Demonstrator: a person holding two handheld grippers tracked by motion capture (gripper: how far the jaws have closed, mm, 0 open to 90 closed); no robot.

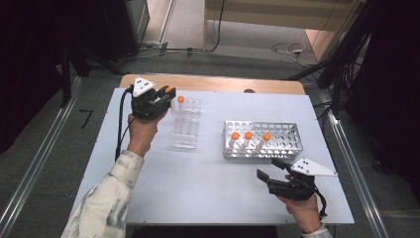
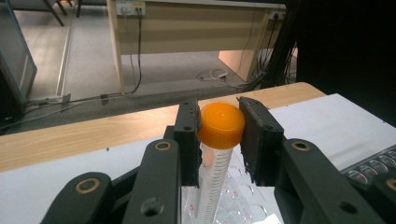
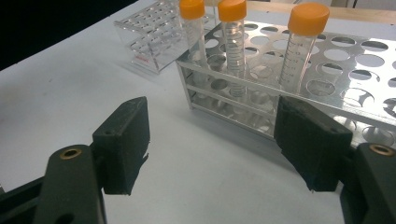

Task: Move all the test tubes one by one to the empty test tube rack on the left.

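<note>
My left gripper [image 1: 166, 97] is shut on a clear graduated tube with an orange cap [image 2: 222, 125], its pads pressing on both sides of the cap. It holds the tube upright over a clear plastic rack [image 1: 185, 130], where another orange-capped tube [image 1: 181, 99] stands at the far end. A metal rack [image 1: 287, 130] at centre right holds three orange-capped tubes [image 1: 248, 135] in its front row. In front of that rack my right gripper [image 1: 270, 168] is open with nothing between its jaws; its fingers [image 3: 123, 144] point at the metal rack [image 3: 327, 60].
The racks sit on a white tabletop [image 1: 208, 183] with a wooden strip [image 1: 213, 83] along its far edge. Beyond it are floor cables and a desk. Dark equipment stands on both sides.
</note>
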